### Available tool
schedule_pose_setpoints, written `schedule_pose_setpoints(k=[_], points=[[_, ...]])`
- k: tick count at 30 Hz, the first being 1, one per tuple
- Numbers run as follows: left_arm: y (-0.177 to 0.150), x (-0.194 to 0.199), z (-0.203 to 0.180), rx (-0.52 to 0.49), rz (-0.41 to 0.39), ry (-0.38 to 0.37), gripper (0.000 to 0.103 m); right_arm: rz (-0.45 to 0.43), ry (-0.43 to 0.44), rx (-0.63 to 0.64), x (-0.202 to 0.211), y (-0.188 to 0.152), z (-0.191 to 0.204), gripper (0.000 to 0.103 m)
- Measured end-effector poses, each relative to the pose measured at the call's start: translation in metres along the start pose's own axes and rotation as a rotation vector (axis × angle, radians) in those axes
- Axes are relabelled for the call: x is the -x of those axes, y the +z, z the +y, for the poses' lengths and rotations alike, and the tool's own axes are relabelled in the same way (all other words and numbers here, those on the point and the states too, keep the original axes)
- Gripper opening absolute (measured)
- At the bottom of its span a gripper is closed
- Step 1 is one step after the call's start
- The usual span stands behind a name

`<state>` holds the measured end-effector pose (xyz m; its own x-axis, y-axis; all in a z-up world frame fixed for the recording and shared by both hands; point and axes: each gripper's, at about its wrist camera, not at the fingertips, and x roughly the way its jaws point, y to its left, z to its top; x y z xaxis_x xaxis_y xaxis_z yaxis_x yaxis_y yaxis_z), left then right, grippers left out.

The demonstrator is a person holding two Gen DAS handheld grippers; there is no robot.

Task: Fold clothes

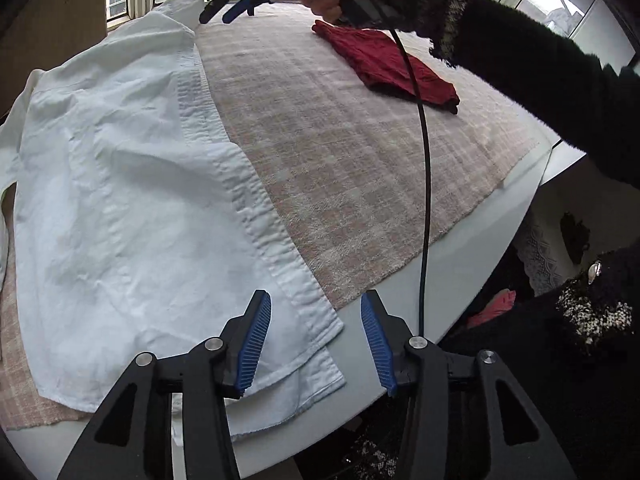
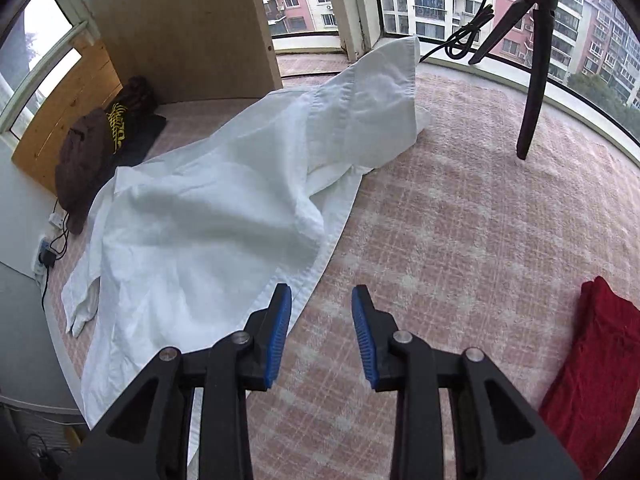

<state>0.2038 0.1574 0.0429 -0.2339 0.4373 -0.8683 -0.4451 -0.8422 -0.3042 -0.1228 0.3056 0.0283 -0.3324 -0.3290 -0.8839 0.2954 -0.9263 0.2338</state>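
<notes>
Shirt [image 1: 132,208], limp thin cotton: pinch its stiffer placket at tabletop [image 1: 460,280] near edge; both claws spread.

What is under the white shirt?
The white shirt lies on a pink checked cloth that covers the table; its near hem overhangs the cloth onto bare tabletop. Whether anything else lies beneath the shirt cannot be seen.

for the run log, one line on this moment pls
stage: pre-grasp | left gripper: open, over white shirt hem corner | right gripper: open, beside shirt edge | red garment: folded, aside
</notes>
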Motion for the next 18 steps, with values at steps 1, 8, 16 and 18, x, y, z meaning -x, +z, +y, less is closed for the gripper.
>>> schedule_pose_setpoints(k=[1, 8, 16, 18], points=[[0.001, -0.003, -0.001, 0.007, 0.002, 0.012, 0.045, -0.001, 0.003, -0.004, -0.008, 0.009, -0.003, 0.034], [0.005, -0.026, -0.009, 0.060, 0.014, 0.097, 0.045, 0.070, 0.087, 0.041, -0.064, 0.049, -0.002, 0.044], [0.001, -0.024, 0.005, 0.175, 0.026, 0.091, 0.000, 0.031, 0.064, 0.260, -0.037, 0.064, 0.030, 0.005], [0.000, -0.020, 0.003, 0.178, 0.022, 0.104, 0.000, -0.018, 0.049, 0.261, -0.027, 0.075, 0.029, 0.005]])
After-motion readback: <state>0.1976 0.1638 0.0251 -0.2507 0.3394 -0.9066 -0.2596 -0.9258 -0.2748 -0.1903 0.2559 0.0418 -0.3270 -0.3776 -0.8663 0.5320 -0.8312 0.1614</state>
